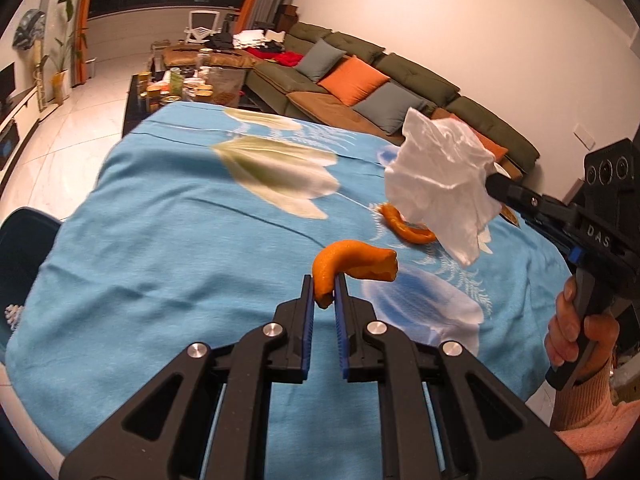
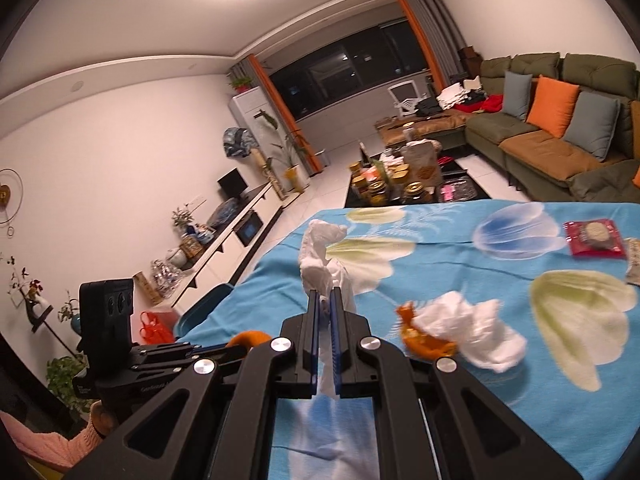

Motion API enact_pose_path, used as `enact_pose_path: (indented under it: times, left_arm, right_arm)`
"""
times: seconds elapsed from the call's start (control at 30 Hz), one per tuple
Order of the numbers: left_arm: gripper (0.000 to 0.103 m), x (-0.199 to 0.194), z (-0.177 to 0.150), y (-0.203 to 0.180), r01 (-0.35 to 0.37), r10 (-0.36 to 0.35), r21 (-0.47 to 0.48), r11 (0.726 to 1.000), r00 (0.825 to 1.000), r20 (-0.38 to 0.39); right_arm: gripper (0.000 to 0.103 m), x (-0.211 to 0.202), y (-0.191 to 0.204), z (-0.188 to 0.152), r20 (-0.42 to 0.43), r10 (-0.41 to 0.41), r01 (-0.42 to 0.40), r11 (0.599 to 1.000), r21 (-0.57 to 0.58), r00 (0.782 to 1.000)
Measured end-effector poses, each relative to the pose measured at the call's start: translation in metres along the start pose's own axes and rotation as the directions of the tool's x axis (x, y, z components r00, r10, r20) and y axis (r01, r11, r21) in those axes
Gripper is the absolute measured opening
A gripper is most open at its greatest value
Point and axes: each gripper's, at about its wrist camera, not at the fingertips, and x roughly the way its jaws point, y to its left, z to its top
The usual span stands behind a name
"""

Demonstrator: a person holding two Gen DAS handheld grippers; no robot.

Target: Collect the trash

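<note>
Left tongs point(image 1: 325, 286): nearly closed, pinching one end of a curved orange peel strip point(image 1: 352, 268), lifted clear of the blue flower-print cloth on the counter point(image 1: 160, 260).
Right tongs point(image 2: 325, 300): closed tight on a crumpled white paper tissue point(image 2: 322, 258), which stands up from the tips and hangs down between the fingers.
Done so far: by my reading, two pieces of trash are picked up, one in each hand; neither is dropped anywhere yet.
Left to do: a second orange peel piece point(image 2: 426, 338) lies on the cloth touching a second crumpled white tissue point(image 2: 476, 330), at about 2 o'clock from the right tongs.
Also lying there: a red plastic snack wrapper point(image 2: 596, 236) near the 3 o'clock edge.
Bin: no bin can be made out for certain in either view.
Only in the right wrist view: the second tissue and the red wrapper.
Only in the left wrist view: the full curve of the held peel, and the person's right hand point(image 1: 576, 332) gripping its handle.
</note>
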Motion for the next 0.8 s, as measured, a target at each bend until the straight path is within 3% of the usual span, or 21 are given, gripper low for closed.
enact_pose_path:
  times: [0.8]
  left_arm:
    - [0.01, -0.045, -0.008, 0.064, -0.11, 0.116, -0.098, 0.989, 0.992, 0.054]
  right_arm:
    - [0.004, 0.047, 0.054, -0.006, -0.089, 0.126, -0.13, 0.99, -0.047, 0.988]
